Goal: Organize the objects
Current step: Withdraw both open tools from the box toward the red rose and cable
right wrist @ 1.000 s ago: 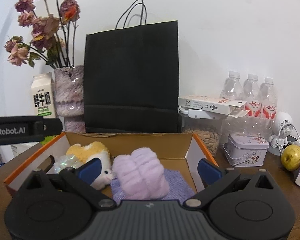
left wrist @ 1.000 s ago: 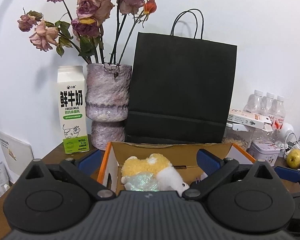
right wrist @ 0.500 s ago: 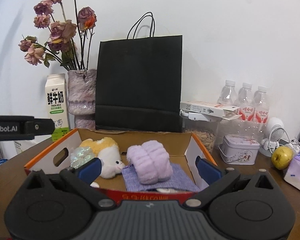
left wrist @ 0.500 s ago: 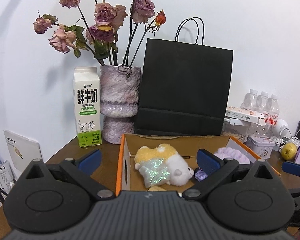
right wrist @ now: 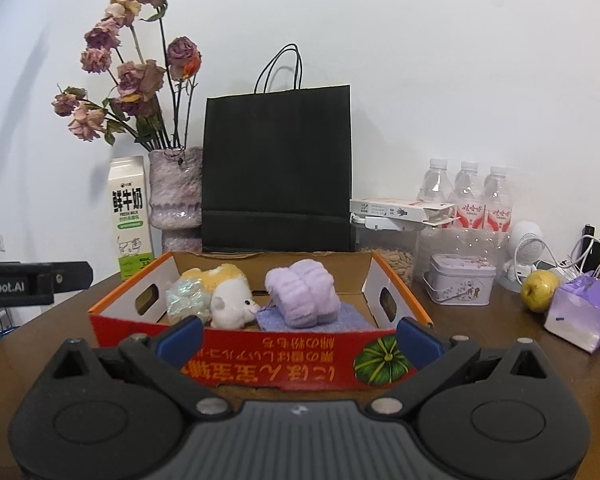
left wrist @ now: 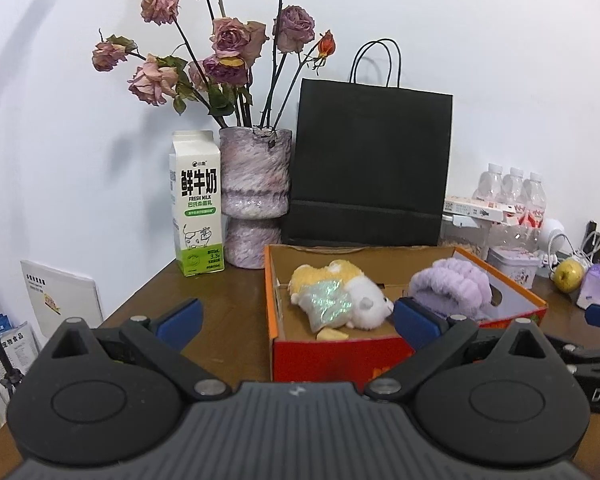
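Note:
A low cardboard box point(right wrist: 284, 360) with a red front and orange rim sits on the brown table. Inside lie a yellow-and-white plush toy point(right wrist: 228, 294) with a shiny wing, a fluffy purple roll point(right wrist: 302, 298) and a purple cloth point(right wrist: 352, 318). The left wrist view shows the same box point(left wrist: 340, 354), plush toy point(left wrist: 340, 296) and purple roll point(left wrist: 452, 294). My right gripper point(right wrist: 298, 338) stands open just before the box front, nothing between its fingers. My left gripper point(left wrist: 298, 320) is open too, before the box's left front corner.
Behind the box stand a black paper bag point(right wrist: 278, 168), a vase of dried roses point(right wrist: 176, 196) and a milk carton point(right wrist: 130, 216). To the right are water bottles point(right wrist: 468, 196), a grain jar point(right wrist: 392, 252), a tin point(right wrist: 460, 278), a small fan point(right wrist: 526, 248), a yellow fruit point(right wrist: 540, 284) and a purple pouch point(right wrist: 582, 312).
Both grippers have drawn back from the box and away from the wall; the box's red front now shows. Both stay open and empty. The box contents have not moved.

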Available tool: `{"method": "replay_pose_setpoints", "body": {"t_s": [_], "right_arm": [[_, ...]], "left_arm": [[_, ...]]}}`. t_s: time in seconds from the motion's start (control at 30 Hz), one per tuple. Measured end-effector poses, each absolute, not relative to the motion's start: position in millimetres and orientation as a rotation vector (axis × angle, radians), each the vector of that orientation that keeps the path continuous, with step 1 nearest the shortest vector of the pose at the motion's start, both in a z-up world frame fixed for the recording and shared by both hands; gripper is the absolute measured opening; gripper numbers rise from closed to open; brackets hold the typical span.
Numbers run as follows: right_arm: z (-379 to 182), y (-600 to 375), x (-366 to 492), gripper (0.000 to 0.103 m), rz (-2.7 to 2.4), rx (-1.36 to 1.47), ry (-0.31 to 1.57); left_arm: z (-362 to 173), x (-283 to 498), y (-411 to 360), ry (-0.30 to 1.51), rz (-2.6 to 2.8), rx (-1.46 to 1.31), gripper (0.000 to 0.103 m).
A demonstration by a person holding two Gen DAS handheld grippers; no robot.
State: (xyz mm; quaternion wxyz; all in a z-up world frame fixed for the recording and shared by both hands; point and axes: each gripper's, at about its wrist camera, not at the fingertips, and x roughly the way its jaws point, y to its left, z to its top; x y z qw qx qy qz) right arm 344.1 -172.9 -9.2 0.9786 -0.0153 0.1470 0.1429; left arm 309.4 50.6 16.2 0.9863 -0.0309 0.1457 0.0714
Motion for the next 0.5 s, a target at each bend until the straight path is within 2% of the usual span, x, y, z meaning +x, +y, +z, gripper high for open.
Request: {"method": "replay_pose_setpoints", "body": {"t_s": [0.5], "right_arm": [[-22.0, -176.8, 290.6, 0.103, 0.291, -0.04, 0.318]], "left_arm": [[-3.5, 253.9, 63.6, 0.325, 0.135, -0.072, 0.103]]}}
